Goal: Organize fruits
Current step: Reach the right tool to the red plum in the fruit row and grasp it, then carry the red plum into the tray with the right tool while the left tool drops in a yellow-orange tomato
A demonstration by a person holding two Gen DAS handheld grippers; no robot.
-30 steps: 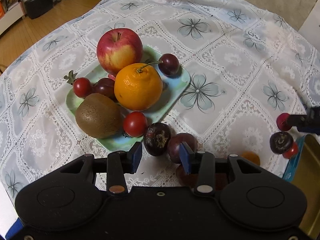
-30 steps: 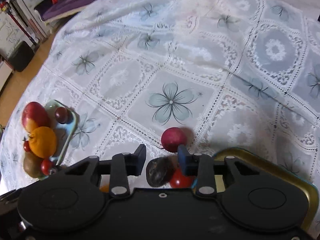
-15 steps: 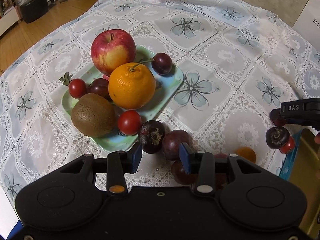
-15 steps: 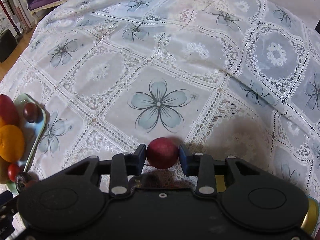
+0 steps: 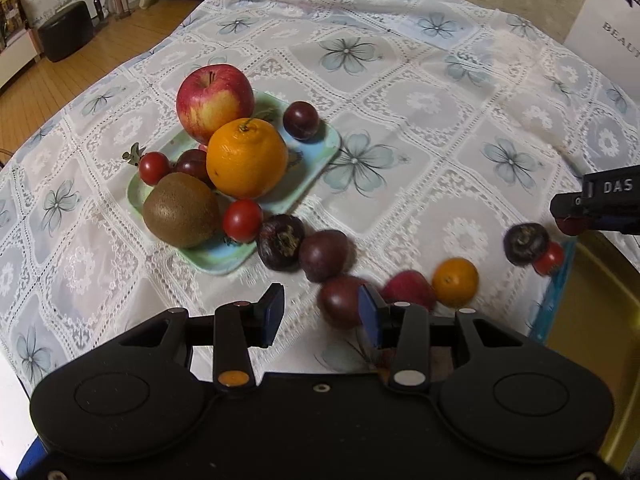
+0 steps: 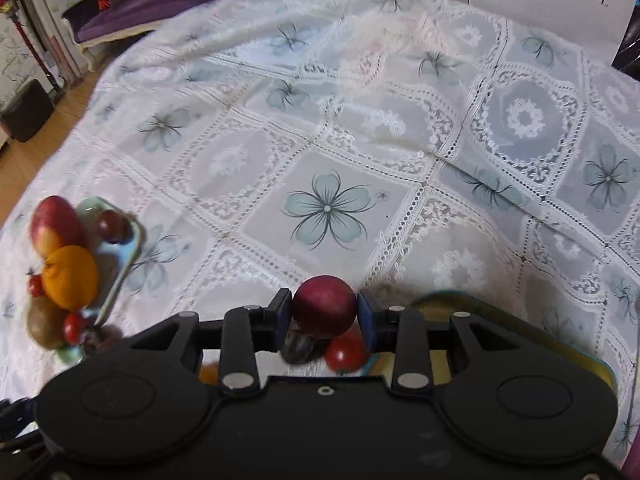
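My right gripper (image 6: pixel 324 314) is shut on a dark red plum (image 6: pixel 325 306) and holds it above the cloth, over a dark fruit (image 6: pixel 298 350) and a cherry tomato (image 6: pixel 344 354). In the left wrist view the right gripper (image 5: pixel 576 220) shows at the far right. My left gripper (image 5: pixel 320 310) is open and empty, just behind a dark plum (image 5: pixel 340 300). A green tray (image 5: pixel 320 152) holds an apple (image 5: pixel 214 100), an orange (image 5: pixel 246 158), a kiwi (image 5: pixel 180 210), cherry tomatoes and plums.
Loose on the lace cloth lie a dark fruit (image 5: pixel 280 242), a plum (image 5: pixel 324 254), a red fruit (image 5: pixel 410 290), a small orange (image 5: pixel 455 281), another dark fruit (image 5: pixel 525 244) and a tomato (image 5: pixel 550 258). A gold tray (image 5: pixel 592 300) sits at the right edge.
My right gripper closed on the red plum and lifted it off the cloth. My left gripper drew back from the fruit tray, so more loose fruit shows.
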